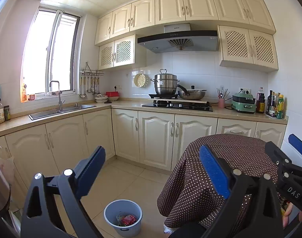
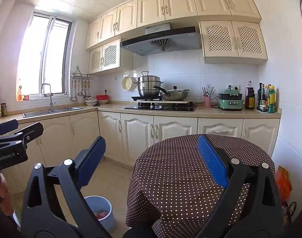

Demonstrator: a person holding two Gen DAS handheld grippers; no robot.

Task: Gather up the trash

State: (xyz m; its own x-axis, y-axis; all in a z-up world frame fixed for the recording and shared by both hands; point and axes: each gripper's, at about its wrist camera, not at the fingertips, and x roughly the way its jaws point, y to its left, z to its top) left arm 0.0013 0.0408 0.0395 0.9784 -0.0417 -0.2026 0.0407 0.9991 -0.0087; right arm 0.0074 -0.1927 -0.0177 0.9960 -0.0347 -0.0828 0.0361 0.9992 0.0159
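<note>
Left gripper (image 1: 151,170) and right gripper (image 2: 151,160) are both held up level with jaws spread wide and nothing between the blue pads — probably a rest pose with no pickup in hand. The grey bin (image 1: 123,217) stands on the floor tiles just beside the dotted tablecloth (image 2: 182,170), within easy drop reach; red wrappers (image 1: 128,219) already lie inside it. The table top shows no loose trash. Readable print: "GenRobot.AI" and "DAS" on the gripper bodies — hood badge too small to read.
</note>
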